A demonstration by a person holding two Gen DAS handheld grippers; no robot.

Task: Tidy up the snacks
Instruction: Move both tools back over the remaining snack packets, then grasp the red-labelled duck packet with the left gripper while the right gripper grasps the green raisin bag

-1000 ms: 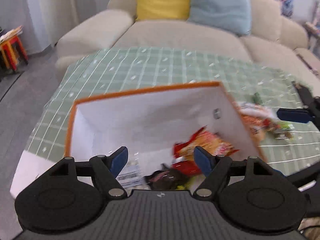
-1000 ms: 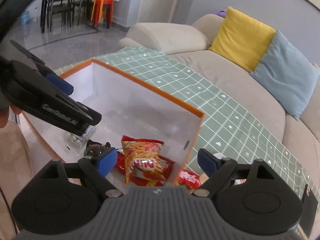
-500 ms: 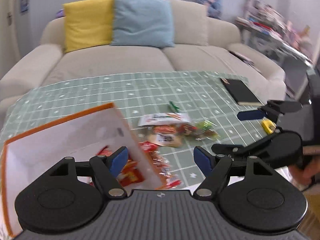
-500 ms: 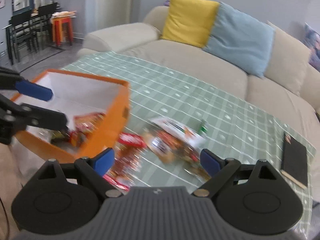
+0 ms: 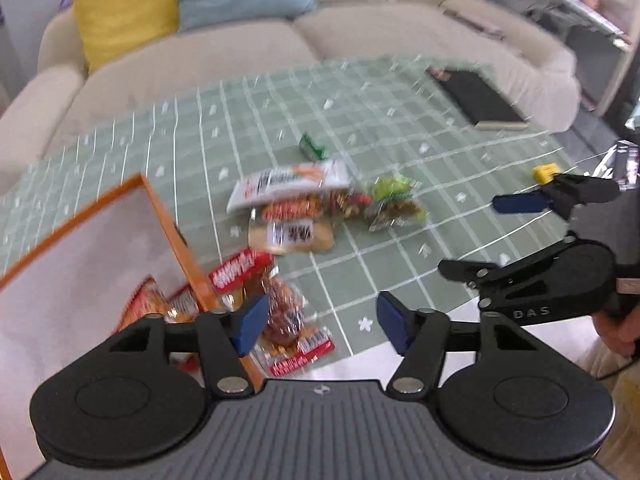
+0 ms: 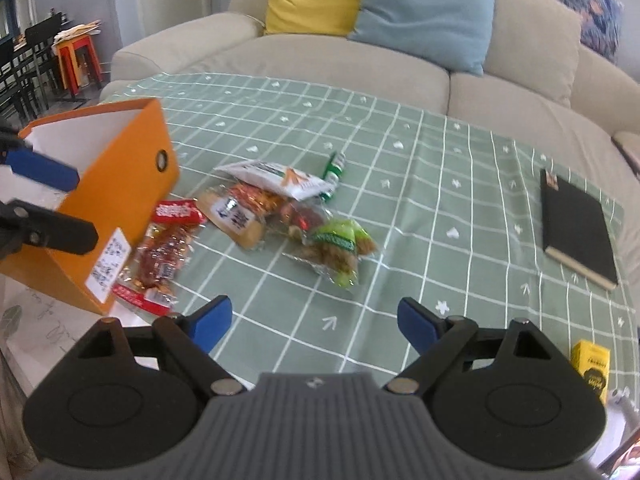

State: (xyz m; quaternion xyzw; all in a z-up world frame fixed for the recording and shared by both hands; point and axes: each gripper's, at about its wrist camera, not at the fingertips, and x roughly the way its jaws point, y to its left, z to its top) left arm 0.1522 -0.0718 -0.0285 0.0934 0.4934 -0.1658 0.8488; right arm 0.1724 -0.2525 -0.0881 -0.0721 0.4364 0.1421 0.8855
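Observation:
An orange box (image 5: 172,232) with white inner walls stands at the table's left and holds several red snack packets (image 5: 148,304). Just right of it lies a loose pile: a red bar (image 6: 176,210), a clear red-wrapped packet (image 6: 160,260), a bun packet (image 6: 236,216), a white packet (image 6: 280,176), a green packet (image 6: 340,240) and a small green stick (image 6: 336,166). My left gripper (image 5: 322,322) hovers by the box's near corner, jaws closing, with only the red-wrapped packet's edge (image 5: 292,320) beside its left finger. My right gripper (image 6: 314,322) is open over bare cloth in front of the pile.
A black notebook (image 6: 576,228) and a small yellow box (image 6: 592,364) lie at the right of the green checked cloth (image 6: 400,208). A beige sofa (image 6: 320,60) with yellow and blue cushions stands behind the table. The white table edge (image 5: 400,360) is near.
Both views have swung from the inside of the orange box to the snack pile on the cloth at its right. The left jaws have narrowed a little.

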